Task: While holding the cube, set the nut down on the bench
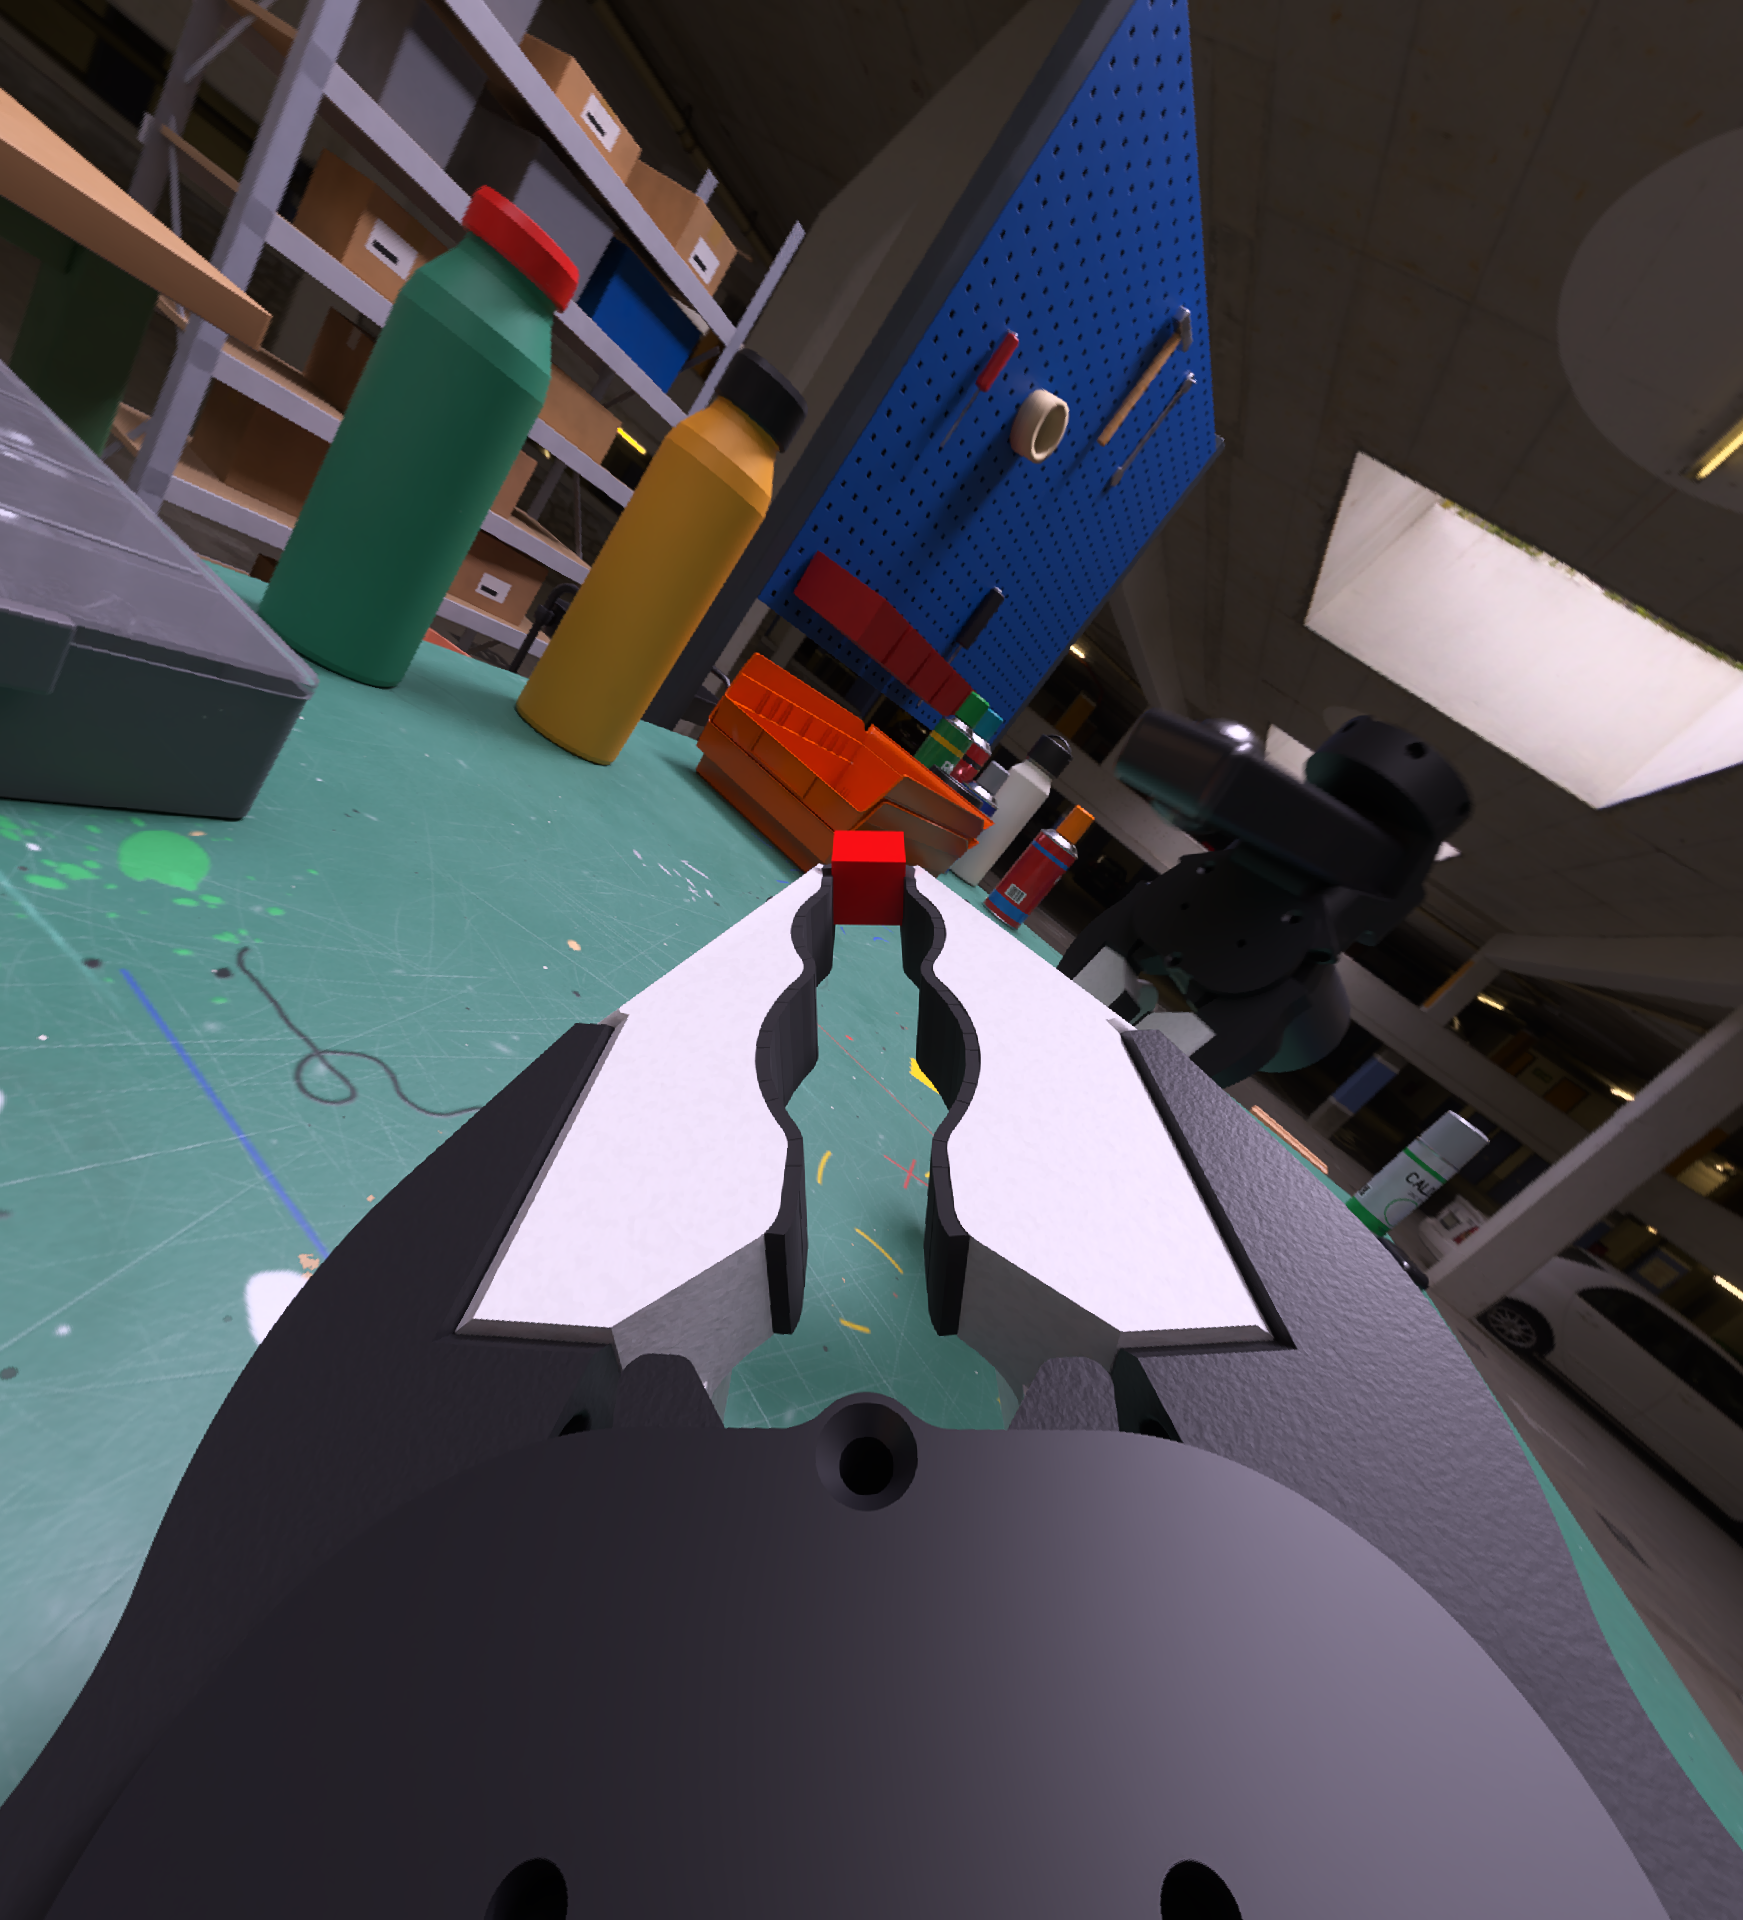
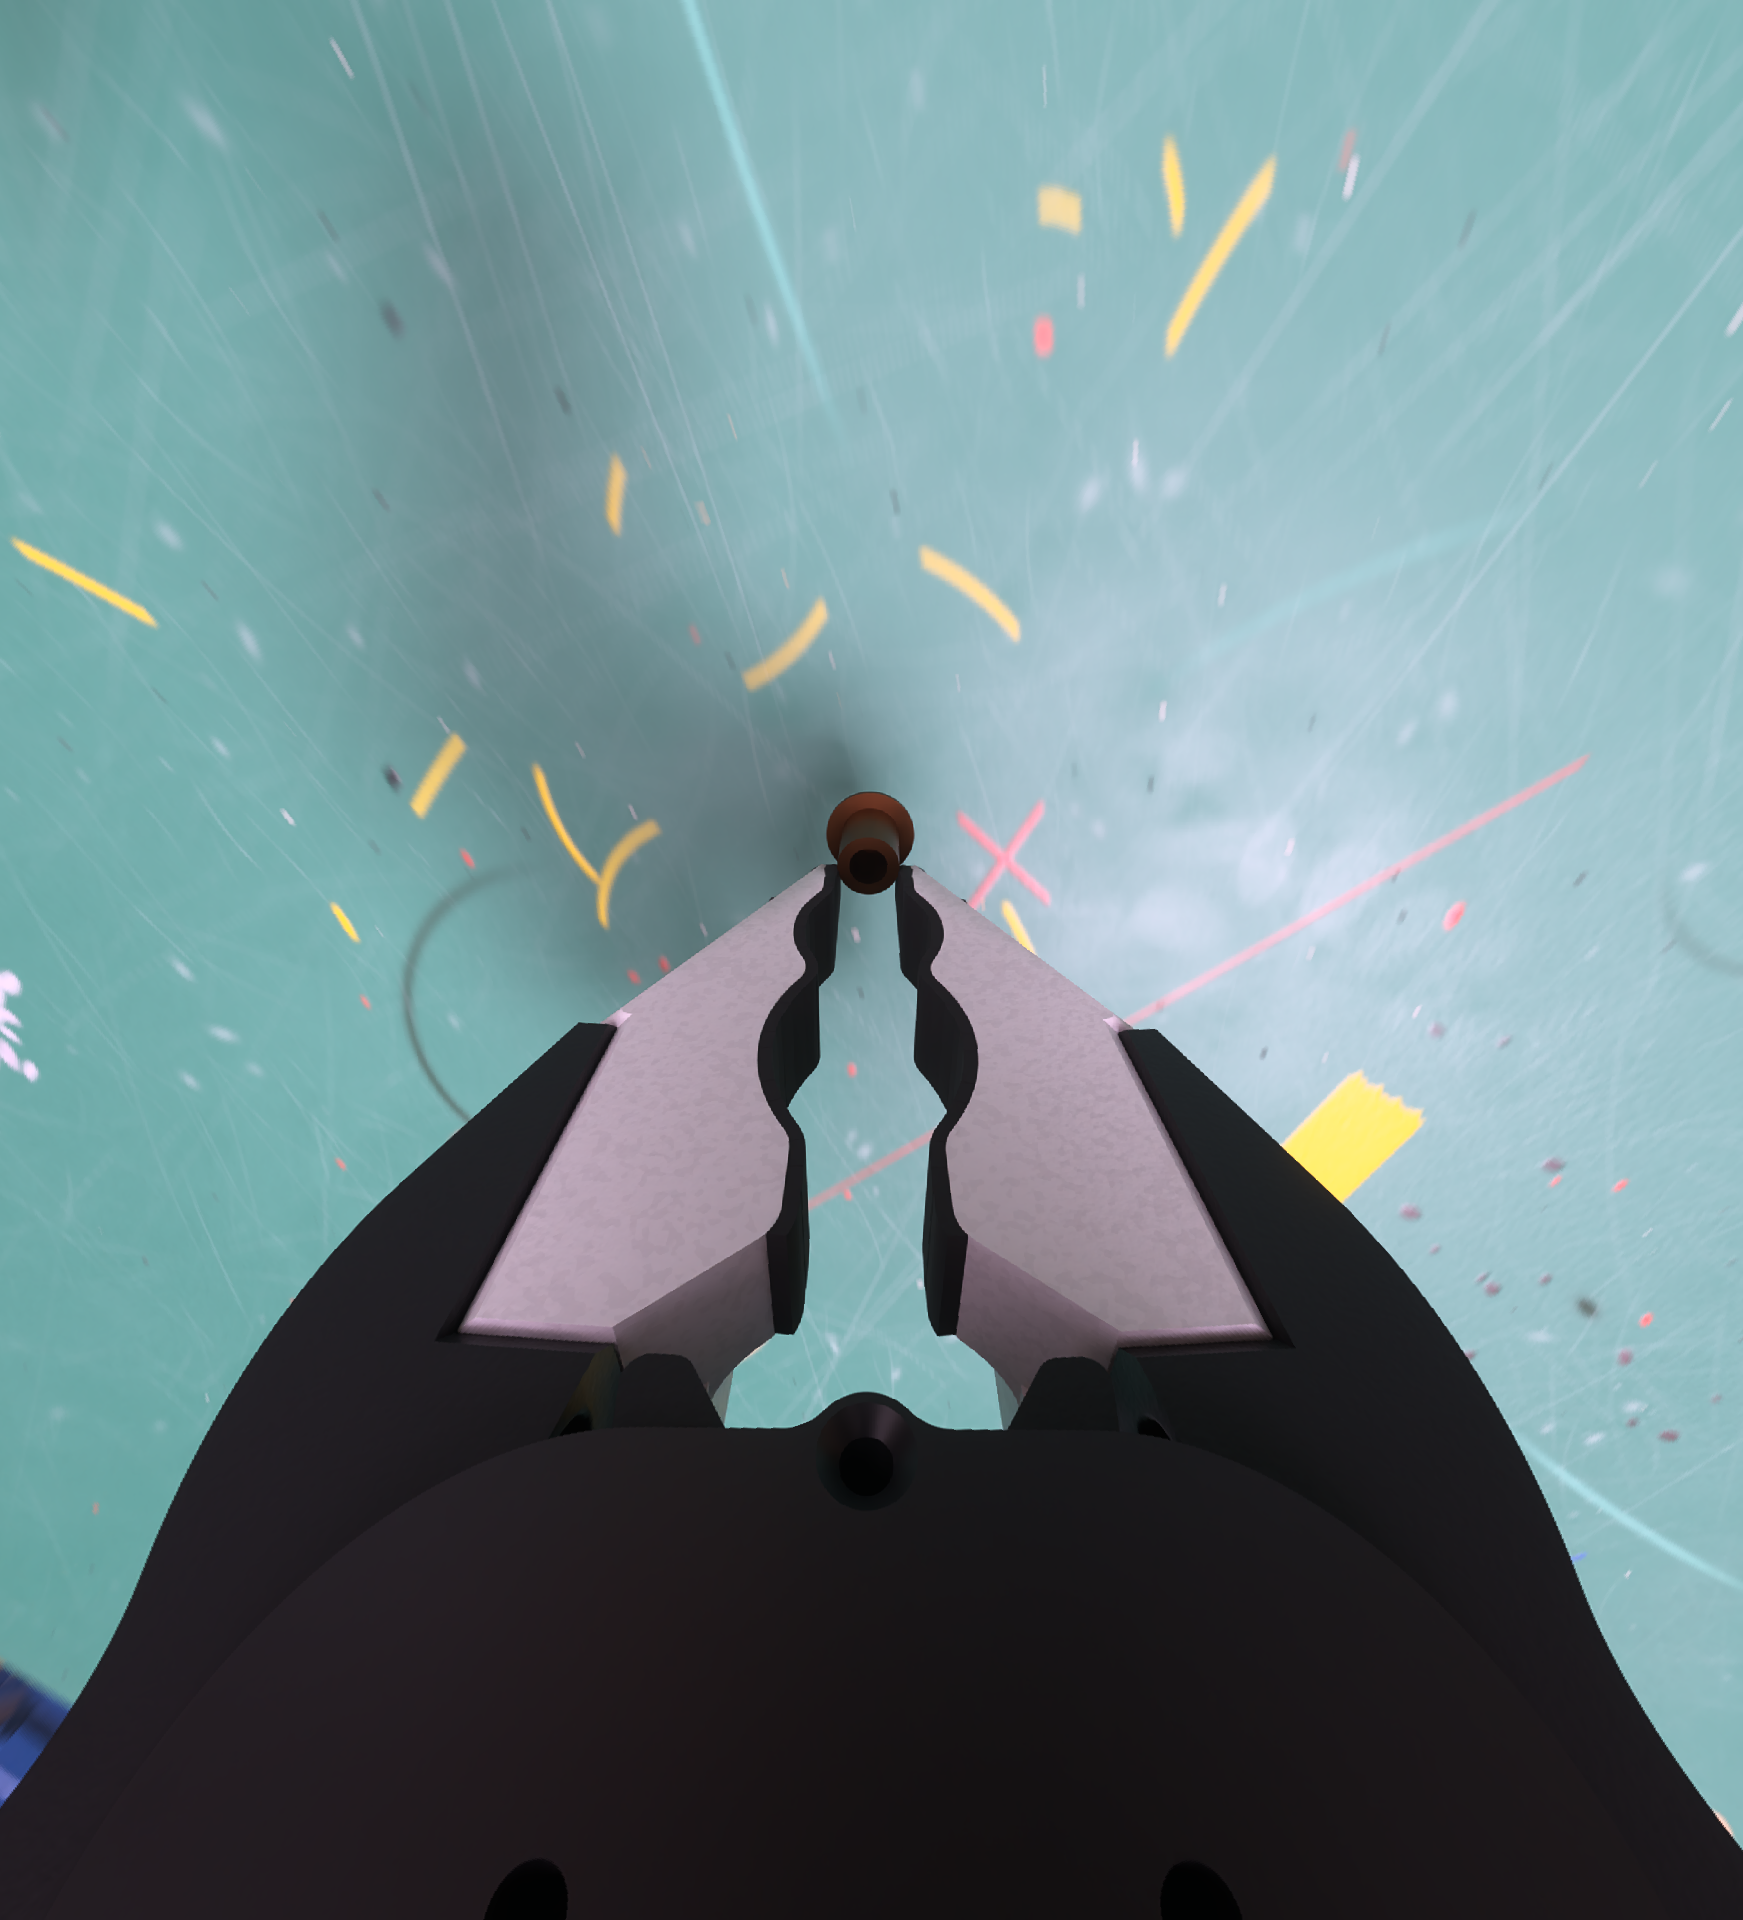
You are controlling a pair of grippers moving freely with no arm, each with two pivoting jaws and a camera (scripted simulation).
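My left gripper [image 1: 868, 896] is shut on a small red cube [image 1: 868, 875], held at the fingertips above the green bench mat [image 1: 410, 935]. My right gripper [image 2: 867, 871] points straight down at the mat [image 2: 327, 416] and is shut on a small brown flanged nut [image 2: 869, 840], pinched at the fingertips. The nut's flange is close to the mat over a dark shadow; whether it touches I cannot tell. The right gripper also shows in the left wrist view [image 1: 1282, 894] as a dark body to the right, over the bench's edge.
A green bottle with a red cap [image 1: 431, 457], a yellow bottle with a black cap [image 1: 659, 582] and a grey case [image 1: 67, 623] stand at the back left. An orange bin [image 1: 825, 758], spray cans [image 1: 1038, 862] and a blue pegboard [image 1: 1033, 416] stand behind.
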